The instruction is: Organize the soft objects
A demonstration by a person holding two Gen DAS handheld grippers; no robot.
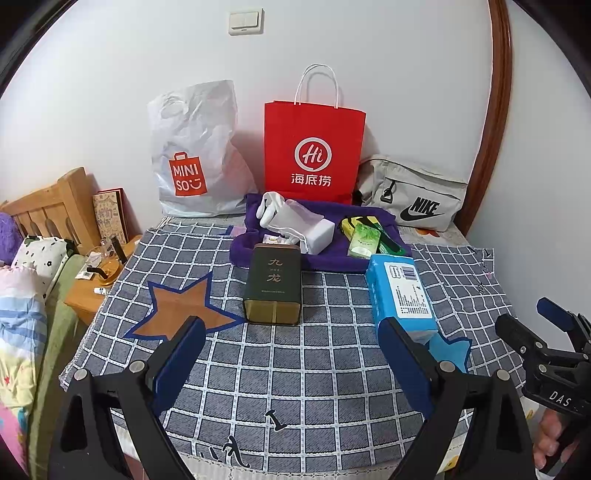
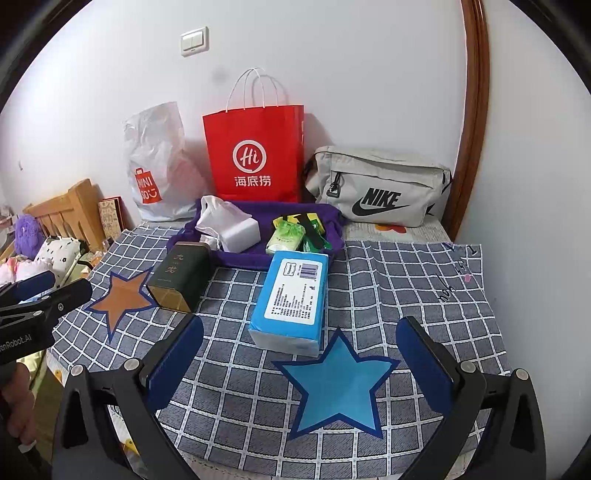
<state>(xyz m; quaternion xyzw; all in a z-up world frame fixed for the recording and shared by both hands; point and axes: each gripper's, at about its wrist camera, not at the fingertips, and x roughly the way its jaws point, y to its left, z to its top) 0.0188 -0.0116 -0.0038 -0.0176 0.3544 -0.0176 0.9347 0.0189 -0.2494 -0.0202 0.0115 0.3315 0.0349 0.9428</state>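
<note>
Both tools, left tool (image 1: 291,354) and right tool (image 2: 299,354), gape wide, empty. Blue tissue pack (image 2: 291,299) and dark tin (image 2: 179,278) on checked cloth (image 2: 388,280), unsorted; purple tray (image 2: 258,258) part-filled.

A plain white wall (image 1: 332,44) with a cream light switch (image 1: 246,21), curved dark wooden trim (image 1: 496,110), and a pale wooden headboard (image 1: 55,206) at left.

I count three bags along the cloth's (image 2: 406,280) far edge: a plastic one (image 2: 155,166), a red one (image 2: 255,155), a grey one (image 2: 380,188). Two stars: brown (image 2: 122,295), blue (image 2: 340,384). One tin (image 2: 181,277), one tissue pack (image 2: 291,299), one purple tray (image 2: 258,258).
</note>
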